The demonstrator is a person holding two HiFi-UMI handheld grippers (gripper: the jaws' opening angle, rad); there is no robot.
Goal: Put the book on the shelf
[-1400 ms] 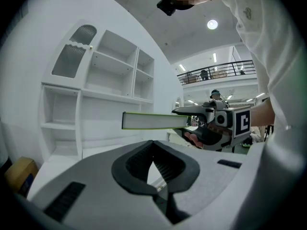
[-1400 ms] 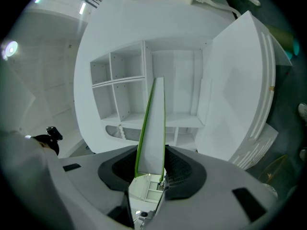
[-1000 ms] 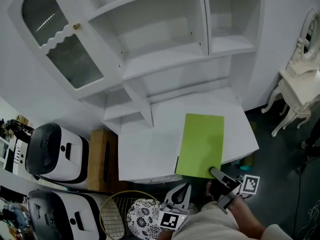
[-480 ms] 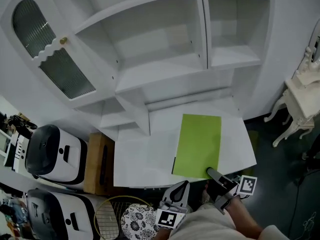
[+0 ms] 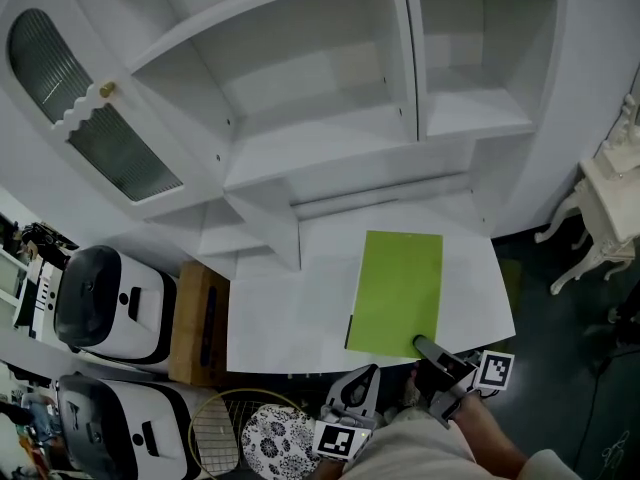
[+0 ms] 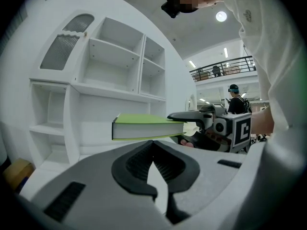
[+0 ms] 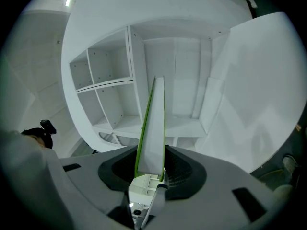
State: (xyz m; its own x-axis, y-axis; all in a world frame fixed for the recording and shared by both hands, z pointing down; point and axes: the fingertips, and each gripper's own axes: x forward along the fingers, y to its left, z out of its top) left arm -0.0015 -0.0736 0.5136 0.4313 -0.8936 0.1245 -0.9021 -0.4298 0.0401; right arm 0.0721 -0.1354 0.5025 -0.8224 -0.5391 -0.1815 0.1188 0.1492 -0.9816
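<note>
A green book (image 5: 396,290) is held flat over the white desk top (image 5: 285,313) of the shelf unit (image 5: 320,128). My right gripper (image 5: 426,349) is shut on the book's near right corner. In the right gripper view the book (image 7: 151,128) stands edge-on between the pads of the right gripper (image 7: 151,169) and points at the open shelves (image 7: 110,99). My left gripper (image 5: 364,378) hangs lower, left of the right one, shut and holding nothing. The left gripper view shows the left gripper (image 6: 152,150) with its pads together, and beyond it the book (image 6: 144,126) in the right gripper (image 6: 194,124).
The cabinet's glass door (image 5: 95,118) stands open at the upper left. Two white rounded appliances (image 5: 110,303), a wooden box (image 5: 200,318) and a racket (image 5: 225,430) lie left of the desk. At the right stands a white dressing table (image 5: 610,203).
The head view has shifted a little. The book and the right gripper stay almost where they were over the desk top. The grip on the book is the same.
</note>
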